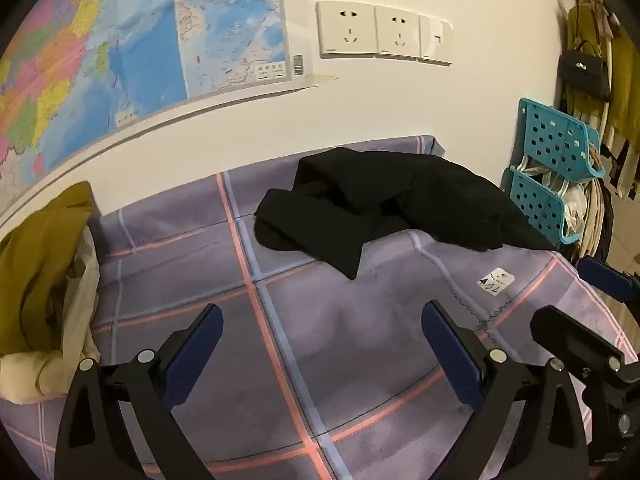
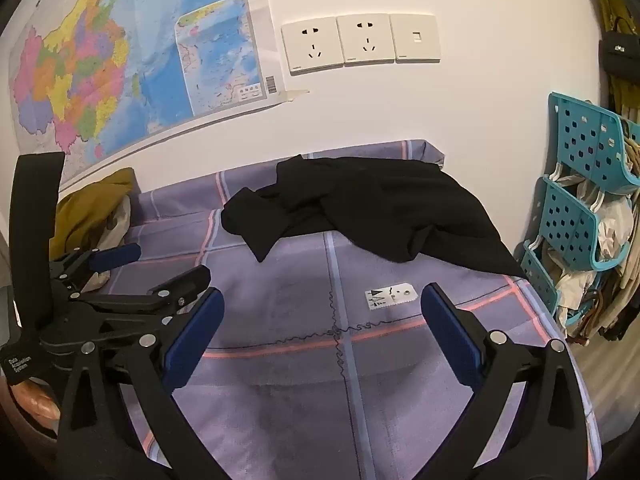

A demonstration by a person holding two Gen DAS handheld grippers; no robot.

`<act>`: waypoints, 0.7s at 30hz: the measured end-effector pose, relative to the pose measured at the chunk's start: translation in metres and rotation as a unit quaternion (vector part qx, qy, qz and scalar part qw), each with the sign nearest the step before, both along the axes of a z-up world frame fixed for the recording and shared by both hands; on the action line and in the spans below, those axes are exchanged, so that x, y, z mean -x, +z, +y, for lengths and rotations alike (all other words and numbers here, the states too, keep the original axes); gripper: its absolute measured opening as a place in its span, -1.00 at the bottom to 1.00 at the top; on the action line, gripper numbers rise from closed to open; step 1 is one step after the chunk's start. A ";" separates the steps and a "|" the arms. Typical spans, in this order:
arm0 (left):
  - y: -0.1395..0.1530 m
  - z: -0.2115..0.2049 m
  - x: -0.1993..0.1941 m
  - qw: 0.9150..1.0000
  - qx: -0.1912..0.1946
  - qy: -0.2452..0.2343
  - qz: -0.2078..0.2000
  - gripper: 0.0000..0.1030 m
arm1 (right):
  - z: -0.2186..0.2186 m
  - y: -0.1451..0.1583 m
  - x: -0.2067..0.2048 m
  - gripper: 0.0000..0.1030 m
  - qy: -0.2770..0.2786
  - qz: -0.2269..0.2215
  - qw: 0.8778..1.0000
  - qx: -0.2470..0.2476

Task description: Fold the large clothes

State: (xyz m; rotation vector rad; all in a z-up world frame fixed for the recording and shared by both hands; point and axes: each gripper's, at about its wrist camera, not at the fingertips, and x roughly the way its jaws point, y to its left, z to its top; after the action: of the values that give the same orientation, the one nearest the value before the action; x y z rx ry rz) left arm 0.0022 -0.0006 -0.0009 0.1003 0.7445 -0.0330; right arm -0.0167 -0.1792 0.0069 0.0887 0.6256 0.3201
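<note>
1. Left gripper (image 1: 322,334): jaws spread wide, nothing between them. Blue pads face each other over bare cloth. Hangs low over the near part of the surface.

2. Right gripper (image 2: 322,322): jaws likewise spread wide, holding nothing. Sits just beside the left gripper, the two tools close together and pointing the same way, toward the wall.

3. Plaid sheet (image 1: 200,280): purple with pink and pale blue stripes, covering the surface that carries the clothes; whether bed or desk lies under it cannot be told. A small white care tag (image 2: 390,296) lies on it, just ahead of the right jaws.

4. Black garment (image 1: 384,200): crumpled heap at the far side of the sheet, by the wall. Well ahead of both jaws, touched by neither. Long axis runs across the view, left to right. One limp end trails toward the near left (image 2: 256,236); the bulk spreads to the far right edge of the sheet.

5. Judgement: neither gripper is clearly nearer overall; each would fairly take its own end of the heap.

6. Mustard and cream clothes (image 1: 44,276): piled at the far left, apart from the black garment.
</note>
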 end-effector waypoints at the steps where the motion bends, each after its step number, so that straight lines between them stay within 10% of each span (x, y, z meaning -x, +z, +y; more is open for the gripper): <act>1: 0.000 0.000 -0.001 1.000 0.000 0.000 0.001 0.87 | 0.000 0.000 0.000 0.89 -0.001 0.001 1.000 -0.001; 21: 0.006 0.002 -0.010 1.000 0.013 0.004 -0.009 0.87 | -0.008 0.004 -0.011 0.89 -0.003 -0.012 1.000 0.014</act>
State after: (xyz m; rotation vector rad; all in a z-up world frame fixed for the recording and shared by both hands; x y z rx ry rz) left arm 0.0121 0.0011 0.0051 0.0726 0.7271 -0.0353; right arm -0.0059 -0.1874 0.0104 0.0595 0.6058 0.3060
